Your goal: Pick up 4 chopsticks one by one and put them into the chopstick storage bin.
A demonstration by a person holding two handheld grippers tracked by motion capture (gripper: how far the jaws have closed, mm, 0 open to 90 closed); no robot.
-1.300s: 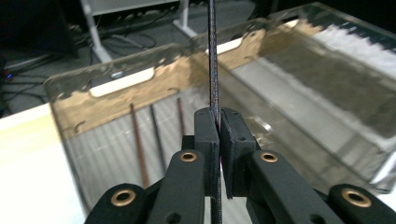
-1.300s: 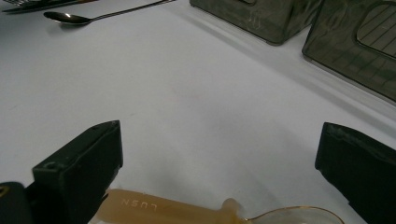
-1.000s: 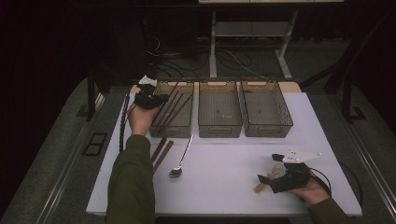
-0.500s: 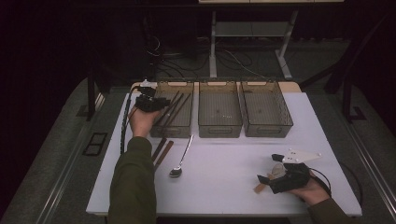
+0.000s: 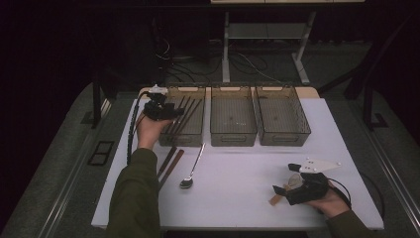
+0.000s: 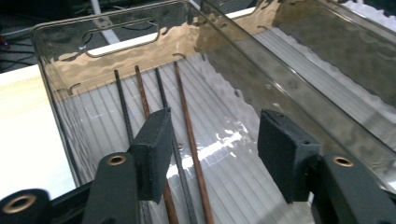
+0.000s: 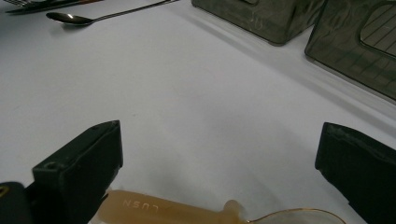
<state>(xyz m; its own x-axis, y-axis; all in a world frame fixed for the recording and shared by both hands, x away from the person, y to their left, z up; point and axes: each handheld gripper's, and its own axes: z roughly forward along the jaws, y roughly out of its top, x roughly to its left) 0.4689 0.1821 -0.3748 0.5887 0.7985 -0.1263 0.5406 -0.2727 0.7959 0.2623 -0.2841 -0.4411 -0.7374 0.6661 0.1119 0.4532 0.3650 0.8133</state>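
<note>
- Dark floor and a metal frame lie beyond the white table (image 5: 237,198) in the high view, where we see three smoky clear bins in a row at the far edge.
- We hold the left gripper (image 5: 161,110) over the left bin (image 5: 184,136), which has four chopsticks (image 5: 185,116) lying in it. More chopsticks (image 5: 170,164) and a metal spoon (image 5: 192,168) lie on the table in front of that bin.
- Our right gripper (image 5: 292,191) rests low near the front right of the table, over a pale plastic spoon (image 5: 277,197).
- Looking along the left gripper (image 6: 215,154) in its own view, we find its jaws apart with nothing between the pads. They have just been opening.
- Below them the chopsticks (image 6: 187,140), two black and two brown, lie on the ribbed floor of the left bin (image 6: 70,60), reaching towards its far wall.
- From the right gripper view, our right gripper (image 7: 219,158) has its jaws spread wide and grips nothing.
- The plastic spoon (image 7: 159,207) lies on the table (image 7: 187,93) just beside the left pad.
- Farther off we see the metal spoon (image 7: 84,18) and two bin corners.
</note>
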